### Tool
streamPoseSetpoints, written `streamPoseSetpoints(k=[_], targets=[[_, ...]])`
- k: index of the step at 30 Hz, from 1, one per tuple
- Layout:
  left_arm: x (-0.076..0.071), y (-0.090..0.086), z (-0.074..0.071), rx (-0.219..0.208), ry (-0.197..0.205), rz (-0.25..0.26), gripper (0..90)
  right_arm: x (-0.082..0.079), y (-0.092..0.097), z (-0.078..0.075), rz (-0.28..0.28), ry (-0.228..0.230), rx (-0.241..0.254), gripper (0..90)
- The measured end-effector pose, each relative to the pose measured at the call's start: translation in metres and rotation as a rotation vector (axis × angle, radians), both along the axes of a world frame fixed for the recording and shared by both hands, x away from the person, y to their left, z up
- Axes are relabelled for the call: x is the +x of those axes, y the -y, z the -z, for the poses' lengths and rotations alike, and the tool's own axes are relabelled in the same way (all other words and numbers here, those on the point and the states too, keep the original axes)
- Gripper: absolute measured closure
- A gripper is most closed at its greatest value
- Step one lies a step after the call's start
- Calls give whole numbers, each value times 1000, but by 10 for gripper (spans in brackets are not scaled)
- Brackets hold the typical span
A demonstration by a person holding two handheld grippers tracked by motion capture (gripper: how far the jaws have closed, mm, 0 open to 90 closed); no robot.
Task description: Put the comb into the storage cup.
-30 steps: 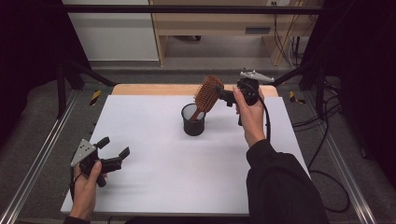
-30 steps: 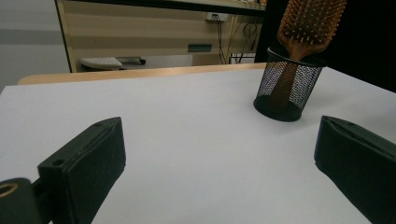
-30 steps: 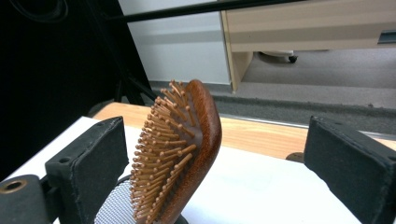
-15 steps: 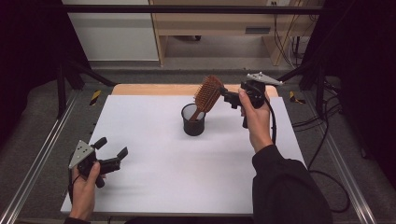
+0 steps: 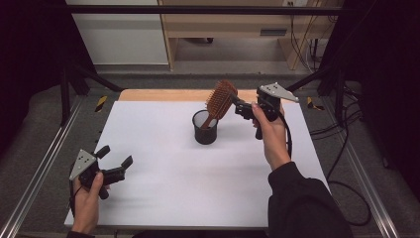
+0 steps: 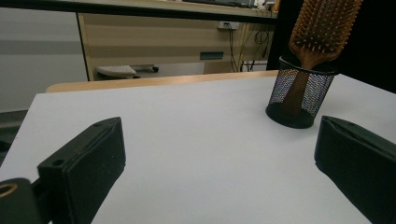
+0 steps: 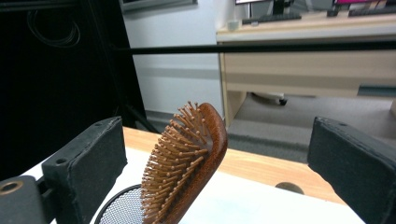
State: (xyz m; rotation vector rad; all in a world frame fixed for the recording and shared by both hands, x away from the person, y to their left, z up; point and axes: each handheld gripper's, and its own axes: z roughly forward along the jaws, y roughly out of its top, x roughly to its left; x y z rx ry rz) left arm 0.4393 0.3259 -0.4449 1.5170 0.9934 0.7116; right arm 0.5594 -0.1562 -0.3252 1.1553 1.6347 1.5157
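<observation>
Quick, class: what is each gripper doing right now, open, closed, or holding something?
Left gripper: open, holding nothing, low over the white table.
Right gripper: open, jaws apart beside the hairbrush standing in the mesh cup, not gripping it.

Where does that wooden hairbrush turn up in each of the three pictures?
High view: the hairbrush is upper middle, handle down in the black mesh cup, head leaning right.
Left gripper view: top right, standing in the cup.
Right gripper view: bottom middle, head between the open jaws, apart from both.
Shared landmark: the mesh cup, its rim at the bottom there.
</observation>
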Motion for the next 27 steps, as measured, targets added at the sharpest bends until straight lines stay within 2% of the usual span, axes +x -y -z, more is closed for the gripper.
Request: streamPoseSetpoints(k=[3, 7, 14, 18, 27], targets=[[0, 1, 0, 8, 3, 6, 22, -5, 3, -1, 1, 25, -15, 49], [0, 2, 0, 9, 5, 5, 22, -11, 12, -4, 22, 48, 5, 49], [0, 1, 0, 4, 6, 2, 22, -17, 26, -3, 37, 47, -3, 48], [0, 0, 0, -1, 6, -2, 22, -20, 30, -1, 27, 46, -8, 47], [-6, -4, -4, -2, 31, -18, 21, -29, 40, -11, 20, 67, 9, 46]])
